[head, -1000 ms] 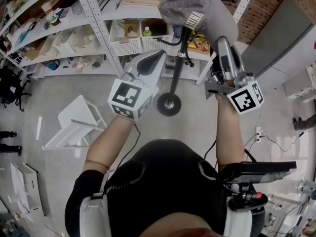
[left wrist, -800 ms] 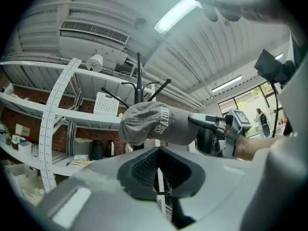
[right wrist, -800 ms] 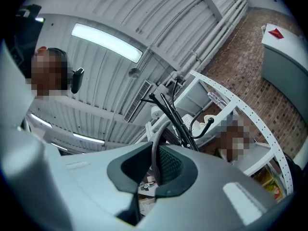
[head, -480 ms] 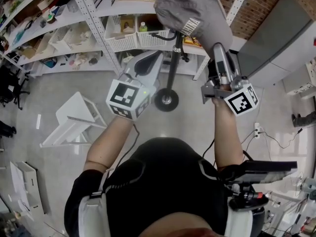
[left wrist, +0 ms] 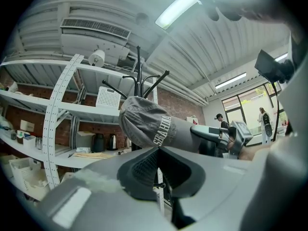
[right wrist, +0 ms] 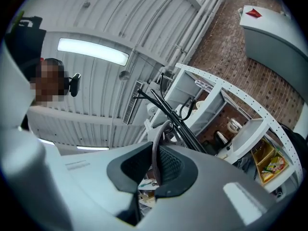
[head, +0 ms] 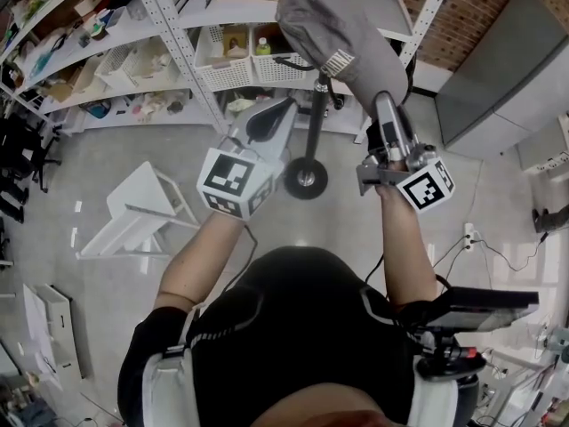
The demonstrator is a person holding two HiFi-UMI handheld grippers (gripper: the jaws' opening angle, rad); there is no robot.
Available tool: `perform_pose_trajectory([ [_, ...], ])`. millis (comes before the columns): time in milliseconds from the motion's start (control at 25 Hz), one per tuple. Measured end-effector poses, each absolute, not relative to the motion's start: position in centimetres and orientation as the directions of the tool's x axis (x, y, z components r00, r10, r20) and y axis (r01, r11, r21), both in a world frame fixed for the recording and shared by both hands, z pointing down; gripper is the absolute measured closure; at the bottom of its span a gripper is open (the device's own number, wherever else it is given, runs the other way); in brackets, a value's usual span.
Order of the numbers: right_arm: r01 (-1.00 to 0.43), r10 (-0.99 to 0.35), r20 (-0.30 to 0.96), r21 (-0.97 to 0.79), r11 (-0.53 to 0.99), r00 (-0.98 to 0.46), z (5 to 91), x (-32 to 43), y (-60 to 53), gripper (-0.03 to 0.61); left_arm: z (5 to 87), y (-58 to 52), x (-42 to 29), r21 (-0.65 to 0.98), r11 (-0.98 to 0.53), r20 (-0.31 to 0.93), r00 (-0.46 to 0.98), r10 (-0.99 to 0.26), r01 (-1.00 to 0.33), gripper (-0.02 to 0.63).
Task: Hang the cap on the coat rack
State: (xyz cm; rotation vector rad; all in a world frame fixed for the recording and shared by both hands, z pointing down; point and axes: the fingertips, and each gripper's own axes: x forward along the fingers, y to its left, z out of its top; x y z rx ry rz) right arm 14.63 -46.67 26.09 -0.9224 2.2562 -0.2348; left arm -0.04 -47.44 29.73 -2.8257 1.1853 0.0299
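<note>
A grey cap (head: 338,34) with white lettering hangs at the top of the black coat rack (head: 313,123), whose round base (head: 305,178) stands on the floor. My right gripper (head: 380,103) is shut on the cap's brim, which shows edge-on as a thin grey strip (right wrist: 155,146) between the pads. In the left gripper view the cap (left wrist: 147,124) sits against the pole below the upper hooks (left wrist: 138,81); I cannot tell whether it rests on a hook. My left gripper (head: 286,107) points at the pole from the left, shut and holding nothing.
White metal shelving (head: 169,34) with baskets and small items stands just behind the rack. A white stool (head: 138,221) lies on the floor at the left. A brick wall (head: 480,7) and a grey cabinet (head: 507,69) are at the right.
My right gripper has come down and slightly left with the cap, bringing it lower over the rack's top. The left gripper has hardly shifted.
</note>
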Motion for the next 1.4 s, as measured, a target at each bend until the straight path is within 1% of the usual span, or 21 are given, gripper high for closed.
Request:
perform_pose_trajectory([
  [200,-0.500,-0.660,-0.542,-0.433,0.750,-0.520,27.9,13.8,-47.0,0.551,30.5,-47.5,-0.2,-0.067,-0.694,-0.033,0.697,-0.716,-0.716,0.609],
  [520,-0.457,-0.661,-0.539,-0.477,0.751,-0.522,30.6,12.3,-47.6,0.546,31.2,-47.4,-1.5,-0.052,-0.669,-0.023,0.670,-0.742,-0.742,0.609],
  [880,-0.436,-0.659,-0.542,-0.494,0.752,-0.521,31.6,10.9,-45.9,0.548,31.5,-47.0,-2.8,-0.046,-0.655,-0.017,0.657,-0.754,-0.754,0.609],
  [1080,-0.389,-0.639,-0.553,-0.510,0.767,-0.534,32.1,9.9,-45.5,0.548,31.5,-47.1,-3.1,-0.044,-0.652,-0.014,0.653,-0.757,-0.757,0.609],
  [1400,-0.406,-0.631,-0.539,-0.486,0.774,-0.558,32.1,9.2,-44.6,0.552,31.8,-46.8,-3.7,-0.040,-0.639,-0.011,0.640,-0.769,-0.768,0.609],
])
